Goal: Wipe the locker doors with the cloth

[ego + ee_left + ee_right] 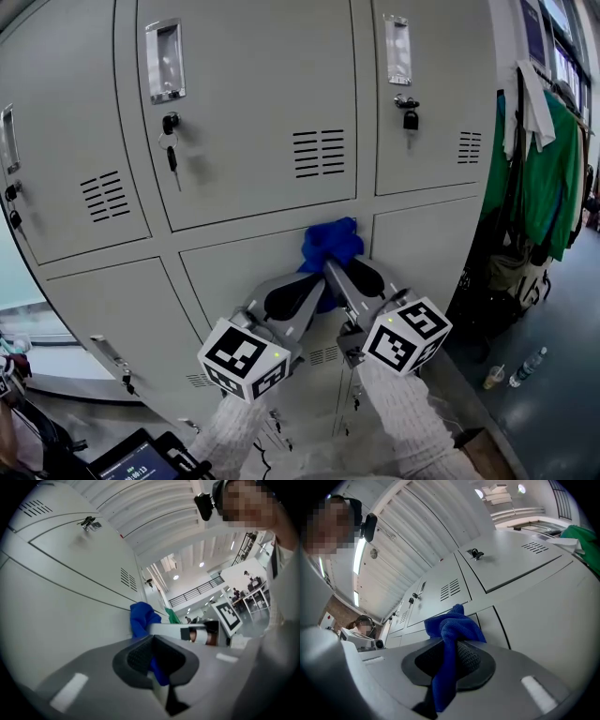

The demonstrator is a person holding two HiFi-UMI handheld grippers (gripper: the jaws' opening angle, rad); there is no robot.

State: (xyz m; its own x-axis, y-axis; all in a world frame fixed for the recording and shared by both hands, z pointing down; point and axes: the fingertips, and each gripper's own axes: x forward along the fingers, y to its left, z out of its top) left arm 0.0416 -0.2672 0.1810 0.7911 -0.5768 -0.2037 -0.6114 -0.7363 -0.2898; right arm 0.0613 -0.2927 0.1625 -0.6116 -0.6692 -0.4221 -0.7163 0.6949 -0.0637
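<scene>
A bunched blue cloth (330, 244) is pressed against a lower grey locker door (234, 272), just under the seam below the middle upper door (253, 103). Both grippers hold it. My left gripper (314, 292) comes in from the lower left, shut on the cloth's lower part; a blue fold (158, 671) shows between its jaws. My right gripper (349, 272) is beside it on the right, shut on the blue cloth (449, 641), which hangs down between its pads.
A key (172, 150) hangs in the middle upper door's lock, and a padlock (411, 117) hangs on the right door. Green clothes (548, 178) hang on a rack to the right. Bottles and a cup (511, 373) stand on the floor at lower right.
</scene>
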